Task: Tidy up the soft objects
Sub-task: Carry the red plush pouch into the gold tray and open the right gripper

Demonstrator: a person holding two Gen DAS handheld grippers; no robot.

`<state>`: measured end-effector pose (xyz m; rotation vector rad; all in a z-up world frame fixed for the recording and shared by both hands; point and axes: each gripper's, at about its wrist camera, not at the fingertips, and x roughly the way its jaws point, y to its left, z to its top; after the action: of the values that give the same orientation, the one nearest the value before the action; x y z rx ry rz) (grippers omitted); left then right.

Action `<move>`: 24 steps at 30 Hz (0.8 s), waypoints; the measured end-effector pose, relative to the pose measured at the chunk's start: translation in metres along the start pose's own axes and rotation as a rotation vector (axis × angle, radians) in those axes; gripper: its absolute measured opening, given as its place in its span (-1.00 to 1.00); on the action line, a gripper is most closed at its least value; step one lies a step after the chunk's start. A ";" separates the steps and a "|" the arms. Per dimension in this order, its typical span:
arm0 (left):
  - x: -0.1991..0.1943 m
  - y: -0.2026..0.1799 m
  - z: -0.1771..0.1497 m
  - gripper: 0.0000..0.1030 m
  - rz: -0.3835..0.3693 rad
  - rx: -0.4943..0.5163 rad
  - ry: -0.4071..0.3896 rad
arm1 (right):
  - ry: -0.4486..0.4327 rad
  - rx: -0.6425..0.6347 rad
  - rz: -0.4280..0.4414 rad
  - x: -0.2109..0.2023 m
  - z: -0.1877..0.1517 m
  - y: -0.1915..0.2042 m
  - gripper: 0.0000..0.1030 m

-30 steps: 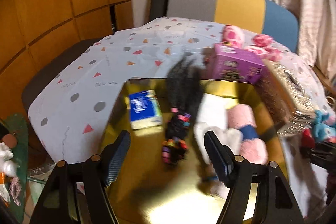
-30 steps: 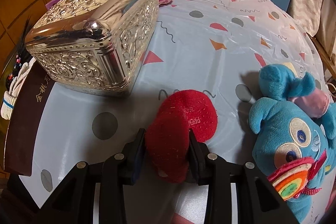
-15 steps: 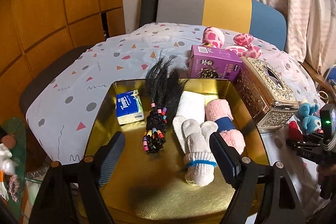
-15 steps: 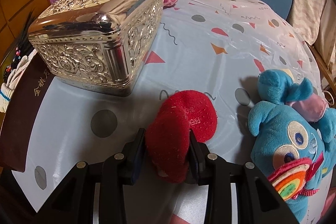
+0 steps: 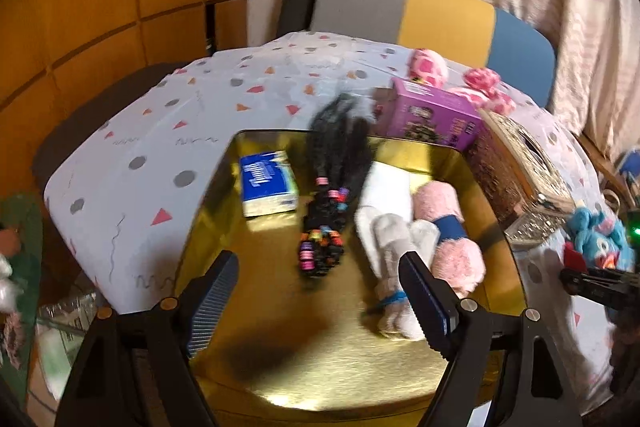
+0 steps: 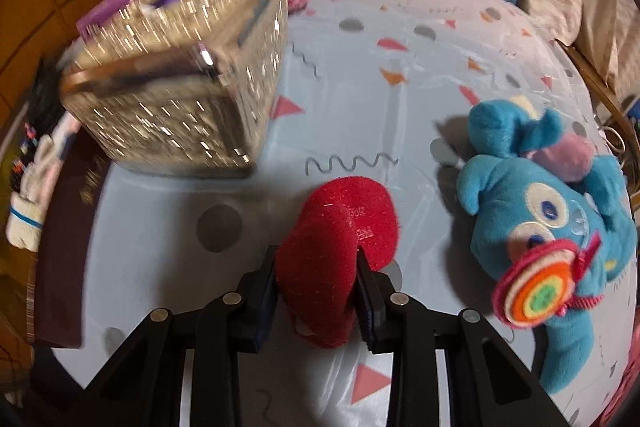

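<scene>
Right wrist view: the right tongs are clamped on a red plush just above the table, between a silver box and a blue toy. Left tongs hang spread wide and empty over a gold tray holding socks, a pink roll, a hair bundle and tissues.

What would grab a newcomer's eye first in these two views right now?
Probably the red plush heart squeezed in the right tool above the dotted tablecloth, with the blue plush toy lying to its right. Next, the shiny gold tray under the open left tool, holding a tissue pack, a black hairpiece, white socks and a pink roll. The ornate silver box stands beside the tray.
</scene>
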<state>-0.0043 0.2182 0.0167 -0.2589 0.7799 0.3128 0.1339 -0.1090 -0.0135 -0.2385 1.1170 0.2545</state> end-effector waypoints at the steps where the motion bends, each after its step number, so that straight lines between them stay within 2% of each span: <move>1: 0.000 0.006 0.000 0.61 0.005 -0.015 -0.002 | -0.025 0.010 0.008 -0.010 0.000 0.001 -0.36; 6: -0.006 0.039 0.004 0.61 0.046 -0.089 -0.032 | -0.161 -0.003 0.112 -0.064 0.007 0.024 -0.36; 11: -0.013 0.067 0.009 0.61 0.077 -0.161 -0.060 | -0.224 -0.145 0.296 -0.090 0.018 0.092 -0.36; 17: -0.019 0.083 0.008 0.61 0.085 -0.192 -0.073 | -0.192 -0.298 0.475 -0.079 0.024 0.184 -0.36; 21: -0.020 0.088 0.005 0.60 0.086 -0.206 -0.069 | -0.146 -0.360 0.535 -0.063 0.024 0.235 -0.34; 24: -0.018 0.091 0.002 0.60 0.086 -0.214 -0.059 | -0.085 -0.369 0.526 -0.040 0.025 0.254 -0.27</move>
<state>-0.0482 0.2997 0.0210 -0.4157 0.7006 0.4845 0.0581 0.1355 0.0174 -0.2536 1.0274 0.9344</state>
